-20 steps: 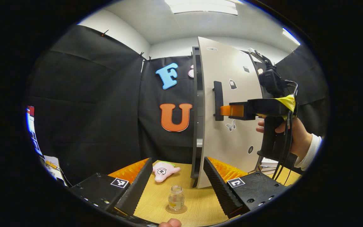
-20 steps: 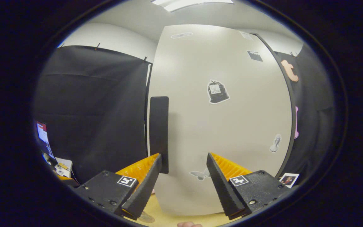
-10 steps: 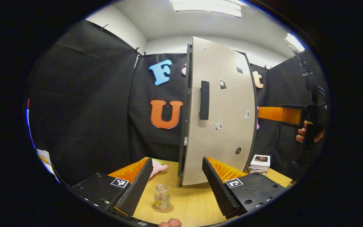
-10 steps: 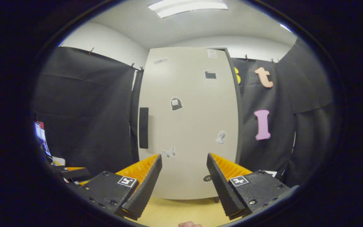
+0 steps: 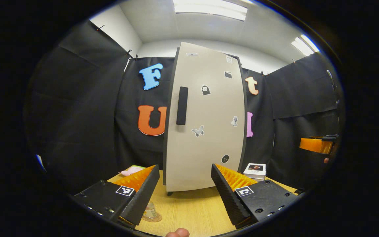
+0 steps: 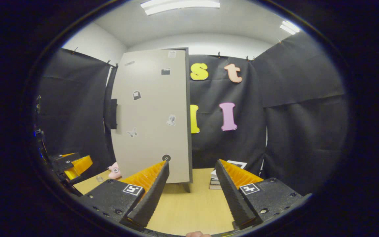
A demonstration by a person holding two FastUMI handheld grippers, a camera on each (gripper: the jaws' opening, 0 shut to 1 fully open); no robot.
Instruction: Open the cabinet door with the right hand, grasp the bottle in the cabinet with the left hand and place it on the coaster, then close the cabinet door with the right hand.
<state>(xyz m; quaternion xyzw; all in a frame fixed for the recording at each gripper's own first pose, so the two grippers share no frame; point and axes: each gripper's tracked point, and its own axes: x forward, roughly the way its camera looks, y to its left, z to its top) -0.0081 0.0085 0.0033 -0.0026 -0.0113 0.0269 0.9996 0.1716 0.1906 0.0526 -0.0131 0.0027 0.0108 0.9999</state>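
The beige cabinet point(image 5: 206, 131) stands at the back of the wooden table, its door shut and its dark handle point(image 5: 182, 105) on the left side. The small glass bottle point(image 5: 150, 208) rests on a round coaster point(image 5: 154, 218) near the table's front, mostly hidden by one finger of my left gripper point(image 5: 185, 171), which is open and empty. My right gripper point(image 6: 192, 163) is open and empty too, well back from the cabinet point(image 6: 153, 121). In the left gripper view the right gripper point(image 5: 317, 144) shows at the far right. The bottle point(image 6: 100, 178) looks tiny at the left of the right gripper view.
A pink plush toy point(image 5: 130, 170) lies left of the cabinet. A short stack of books point(image 5: 255, 171) sits to the cabinet's right by the black cloth wall. Bare tabletop point(image 6: 189, 207) stretches in front of the cabinet.
The door has swung from ajar to shut. The right gripper has left the handle and drawn back to the right. The left gripper has also drawn back, with the bottle sliding behind its finger.
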